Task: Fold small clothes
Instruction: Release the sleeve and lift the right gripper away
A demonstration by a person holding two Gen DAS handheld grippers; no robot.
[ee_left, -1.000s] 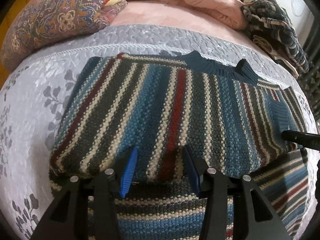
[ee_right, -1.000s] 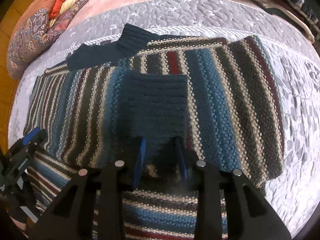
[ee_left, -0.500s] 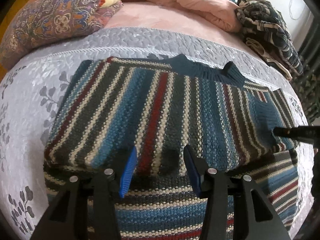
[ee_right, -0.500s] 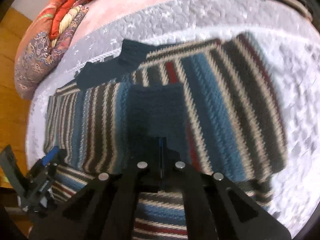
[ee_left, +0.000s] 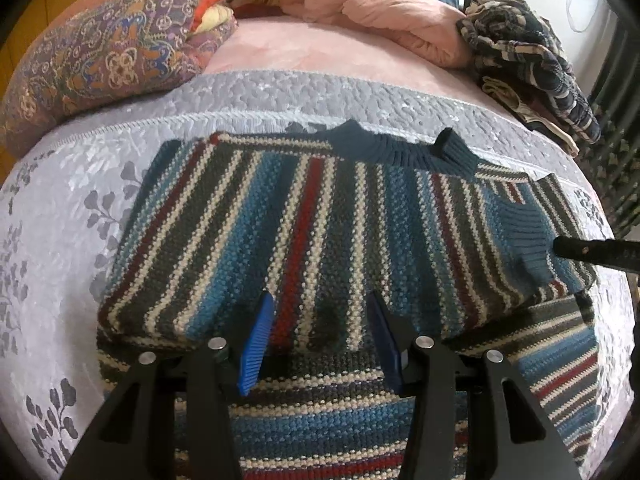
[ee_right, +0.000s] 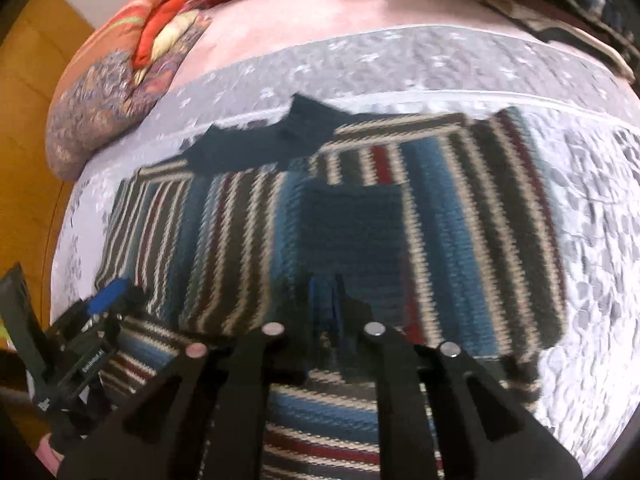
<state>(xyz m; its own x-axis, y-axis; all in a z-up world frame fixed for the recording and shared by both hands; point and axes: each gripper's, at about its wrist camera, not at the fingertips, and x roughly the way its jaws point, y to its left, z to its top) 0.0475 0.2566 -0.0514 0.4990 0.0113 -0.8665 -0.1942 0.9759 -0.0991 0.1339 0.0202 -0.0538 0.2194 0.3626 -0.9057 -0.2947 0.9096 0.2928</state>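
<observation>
Left gripper (ee_left: 320,336) jaws gape over the striped sweater (ee_left: 328,236); right gripper (ee_right: 326,300) jaws pinch its blue cuff (ee_right: 352,232); label unreadable.

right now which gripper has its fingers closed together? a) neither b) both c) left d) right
d: the right gripper has its blue pads pressed together over the striped sweater, while the left gripper shows a wide gap between its fingers.

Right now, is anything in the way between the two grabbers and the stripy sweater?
No, nothing visible. The left gripper, open, sits right at the striped sweater's folded edge. The right gripper is nearly shut at the dark blue cuff, though that view is blurred.
</observation>
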